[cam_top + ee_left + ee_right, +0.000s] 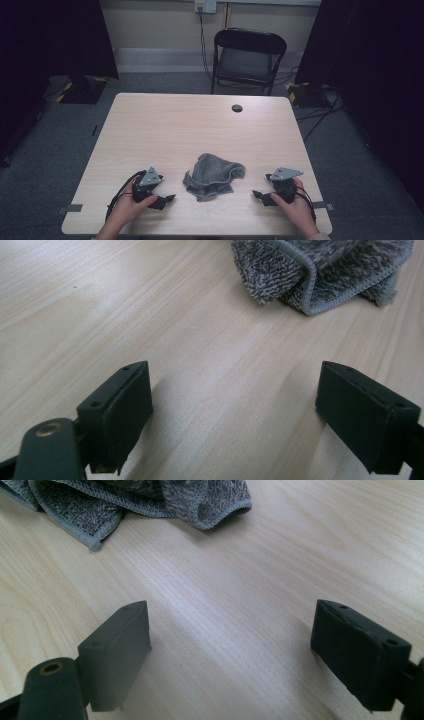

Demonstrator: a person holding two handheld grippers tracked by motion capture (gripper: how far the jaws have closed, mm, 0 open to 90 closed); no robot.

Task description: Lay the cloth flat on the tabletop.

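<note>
Nearest the lens: two hands gripping the tools at the near tabletop edge, left gripper (170, 199) and right gripper (256, 194), both low over the wood, noses angled inward toward the cloth

Grey cloth (213, 176) crumpled in a loose heap, centre of the near half of the tabletop (200, 125), between the two grippers, touching neither. Bunched and folded over itself, stitched hem curling out at several spots; terry pile visible in the left gripper view (320, 275), hemmed corner and a rolled fold in the right gripper view (135, 500)

Left gripper (235, 405): jaws spread wide, nothing between them but bare wood, cloth ahead and off to the upper right. Right gripper (230, 645): jaws equally wide apart, holding nothing, cloth ahead to the upper left

Likely reason for the pose: both tools flanking the heap symmetrically, pre-opened, lined up for a two-sided pick at hem or corners; probably a start position before spreading or folding. Cloth near the front edge, so within easy reach of both hands

Further out: round cable hole (237, 108) toward the far side of the tabletop, black folding chair (247, 57) behind it, wall socket with cable (204, 6), dark curtains either side, grey carpet floor
</note>
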